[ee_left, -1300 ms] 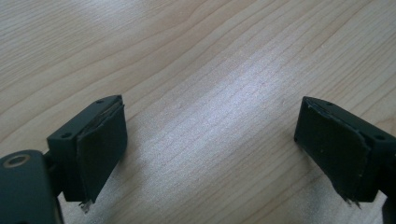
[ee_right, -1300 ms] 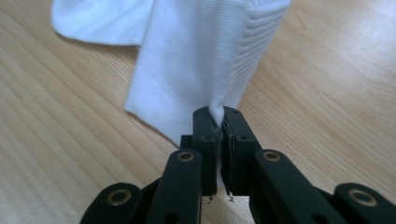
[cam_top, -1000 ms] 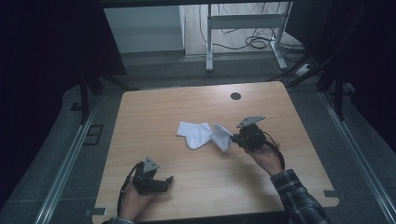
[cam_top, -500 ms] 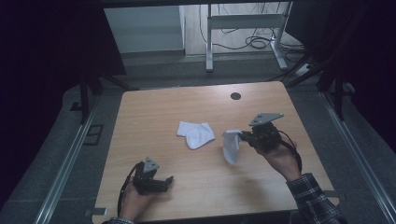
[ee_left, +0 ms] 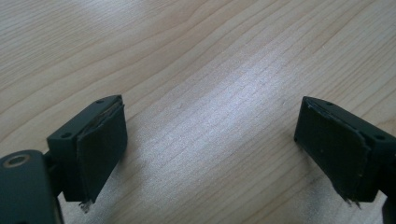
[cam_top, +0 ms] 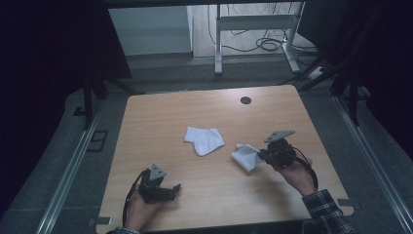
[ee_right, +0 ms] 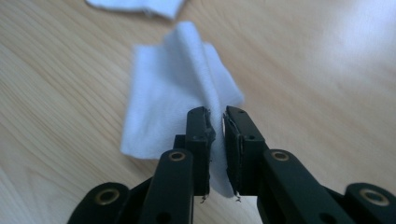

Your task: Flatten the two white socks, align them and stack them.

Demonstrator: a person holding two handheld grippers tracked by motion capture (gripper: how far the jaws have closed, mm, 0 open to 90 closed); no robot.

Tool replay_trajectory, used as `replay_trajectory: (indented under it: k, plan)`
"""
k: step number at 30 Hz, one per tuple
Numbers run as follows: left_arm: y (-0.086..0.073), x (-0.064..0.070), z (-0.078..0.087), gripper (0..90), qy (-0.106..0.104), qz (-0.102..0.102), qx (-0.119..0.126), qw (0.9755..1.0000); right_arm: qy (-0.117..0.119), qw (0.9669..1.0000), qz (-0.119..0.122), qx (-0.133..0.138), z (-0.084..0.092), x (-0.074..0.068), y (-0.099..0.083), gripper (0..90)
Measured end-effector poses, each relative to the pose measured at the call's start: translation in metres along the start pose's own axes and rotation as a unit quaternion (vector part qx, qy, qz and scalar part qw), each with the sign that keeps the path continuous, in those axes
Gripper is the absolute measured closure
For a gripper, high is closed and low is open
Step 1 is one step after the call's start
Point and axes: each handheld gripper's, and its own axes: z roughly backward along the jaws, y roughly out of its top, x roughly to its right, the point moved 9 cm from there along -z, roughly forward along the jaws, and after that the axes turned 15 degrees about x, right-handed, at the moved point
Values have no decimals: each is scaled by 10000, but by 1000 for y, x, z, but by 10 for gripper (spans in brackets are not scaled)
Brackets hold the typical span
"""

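Right gripper (ee_right: 215,122): jaws nearly together, small white cloth square (ee_right: 175,88) between them, edge pinched; jaws have just been opening slightly, small gap beside cloth, grip loosening. Cloth was lifted off second white folded cloth (cam_top: 204,140) a second ago, carried aside toward person; now draped onto light wooden table (cam_top: 160,112), well apart from second cloth. Likely being set down: pair separated. Left gripper (ee_left: 210,149): released, jaws wide, nothing between, resting idle over bare wood at near-left.

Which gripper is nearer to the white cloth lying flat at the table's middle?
Right. The right gripper, its jaws just easing open around a second cloth piece, sits just right of the flat white cloth. The left gripper, open, rests farther off by the near edge.
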Motion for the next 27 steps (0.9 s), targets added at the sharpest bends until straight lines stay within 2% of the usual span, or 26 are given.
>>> replay_trajectory:
  k: [6, 8, 12, 21, 23, 24, 25, 27]
  plan:
    - [0, 0, 0, 95, 25, 12, -4, 10000, -52, 9998, -171, -119, 5, 10, -23, 770]
    - [0, 0, -1, 95, 27, 14, -8, 10000, -89, 9996, -221, -142, 7, 13, -27, 825]
    - [0, 0, -1, 95, 27, 13, -10, 10000, -169, 9993, -322, -60, 12, 20, -28, 851]
    - [1, 0, -2, 96, 48, 25, -12, 10000, -611, 9969, -496, -49, 20, 52, -30, 849]
    - [1, 0, -2, 96, 49, 26, -11, 10000, -675, 9962, -541, -65, 20, 56, -32, 841]
    - [1, 0, -2, 96, 47, 27, -8, 10000, -787, 9951, -583, -106, 18, 65, -35, 804]
    - [1, 0, -2, 96, 47, 27, -8, 10000, -787, 9951, -583, -106, 18, 65, -35, 804]
    - [2, 0, -2, 96, 41, 9, -6, 10000, -932, 9934, -661, -92, 17, 77, -37, 701]
